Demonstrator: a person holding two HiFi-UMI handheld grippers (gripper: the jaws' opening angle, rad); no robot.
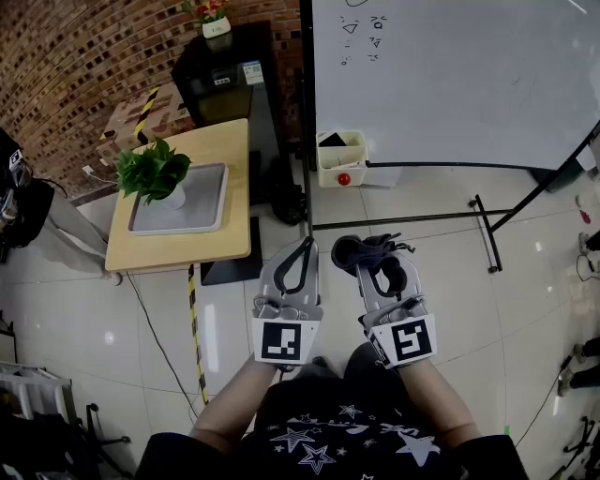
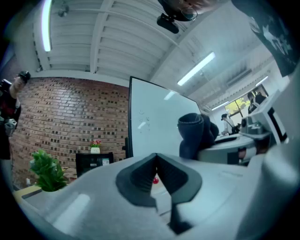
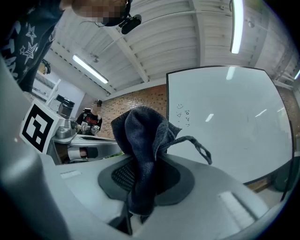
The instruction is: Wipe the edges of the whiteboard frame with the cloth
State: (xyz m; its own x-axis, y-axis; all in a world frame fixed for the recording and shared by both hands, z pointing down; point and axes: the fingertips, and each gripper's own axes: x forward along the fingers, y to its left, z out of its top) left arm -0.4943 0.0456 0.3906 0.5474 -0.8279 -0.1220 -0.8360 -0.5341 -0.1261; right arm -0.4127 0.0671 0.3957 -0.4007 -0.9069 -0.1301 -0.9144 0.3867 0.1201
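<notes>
Our right tool (image 3: 140,174) is clamped on the cloth (image 3: 142,133). The cloth is dark grey & bunched, standing up out of the closed jaws, w/ a loose loop trailing off to the right in the right gripper view. Our left tool (image 2: 156,157) is closed, jaw tips meeting, nothing btwn them. In the head view both tools sit side by side, near each other, held low in front of us over the tiled floor (image 1: 441,281) & pointing fwd.

Ahead of the right tool, well apart, stands the whiteboard (image 1: 450,66) w/ its dark frame (image 1: 306,94); the cloth isn't touching either. Small marks are drawn near the board's top left, too small to read. A white box (image 1: 339,155) w/ a red round thing (image 1: 344,178) on it hangs at the board's lower left corner, ahead & roughly btwn the two tools. The board's black stand (image 1: 412,218) runs across the floor just ahead of the right tool.

Ahead & to the left of the left tool is a wooden table (image 1: 178,248) carrying a grey tray (image 1: 202,211) w/ a potted plant (image 1: 150,171) on it. Further ahead, a black cabinet (image 1: 230,80) stands by the brick wall (image 1: 66,66), w/ a small flower pot (image 1: 214,21) on top.
</notes>
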